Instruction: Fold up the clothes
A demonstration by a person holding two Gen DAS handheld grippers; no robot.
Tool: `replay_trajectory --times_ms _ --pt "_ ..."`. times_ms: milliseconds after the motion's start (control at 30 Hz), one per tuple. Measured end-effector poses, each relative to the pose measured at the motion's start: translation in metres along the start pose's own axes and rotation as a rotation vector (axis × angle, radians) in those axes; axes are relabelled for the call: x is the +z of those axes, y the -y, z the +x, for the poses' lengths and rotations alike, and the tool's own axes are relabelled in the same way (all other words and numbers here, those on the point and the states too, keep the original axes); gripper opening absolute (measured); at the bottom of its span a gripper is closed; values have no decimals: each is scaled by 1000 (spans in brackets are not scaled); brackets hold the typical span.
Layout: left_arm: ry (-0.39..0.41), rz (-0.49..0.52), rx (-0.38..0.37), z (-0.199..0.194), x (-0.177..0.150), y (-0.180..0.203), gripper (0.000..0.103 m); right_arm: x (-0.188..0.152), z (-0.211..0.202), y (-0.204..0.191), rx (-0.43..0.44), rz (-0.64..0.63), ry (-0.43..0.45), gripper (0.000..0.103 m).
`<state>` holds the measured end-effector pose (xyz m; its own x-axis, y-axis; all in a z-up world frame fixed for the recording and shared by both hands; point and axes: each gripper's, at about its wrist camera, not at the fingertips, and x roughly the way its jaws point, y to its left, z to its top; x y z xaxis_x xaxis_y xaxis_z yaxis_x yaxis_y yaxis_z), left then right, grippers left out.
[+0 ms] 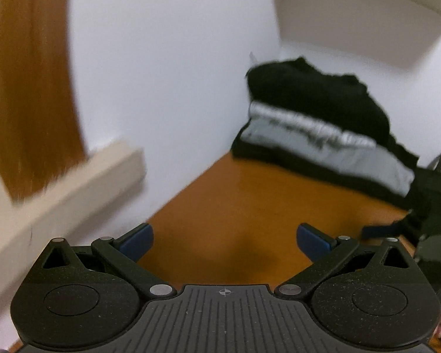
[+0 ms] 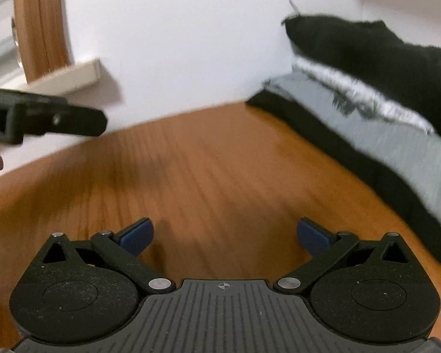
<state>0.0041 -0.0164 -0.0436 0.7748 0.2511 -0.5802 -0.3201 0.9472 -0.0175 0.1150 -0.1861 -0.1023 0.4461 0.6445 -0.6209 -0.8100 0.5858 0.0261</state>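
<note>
A stack of folded clothes lies against the white wall at the back right of the wooden table: black garments with a grey one between them. The same stack of clothes fills the right side of the right wrist view. My left gripper is open over bare wood, blue pads wide apart, nothing between them. My right gripper is also open and empty above the table. The left gripper's black body shows at the left edge of the right wrist view. Both views are motion-blurred.
A dark bag with straps sits at the right, close to the stack. A beige ledge and an orange-brown wooden panel run along the wall at left. A pale shelf hangs above the clothes.
</note>
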Motion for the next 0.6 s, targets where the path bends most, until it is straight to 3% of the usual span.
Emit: replay_trajectory --times_ms 167,300,600 --pt "-51 9 -18 14 -27 -21 103 -6 -4 -12 -93 86 1 103" --pt "-76 19 -73 19 -44 -29 103 -11 -8 -27 -192 154 0 103" --pt "-88 105 -72 10 -61 -15 103 -32 -31 -60 -439 346 4 103"
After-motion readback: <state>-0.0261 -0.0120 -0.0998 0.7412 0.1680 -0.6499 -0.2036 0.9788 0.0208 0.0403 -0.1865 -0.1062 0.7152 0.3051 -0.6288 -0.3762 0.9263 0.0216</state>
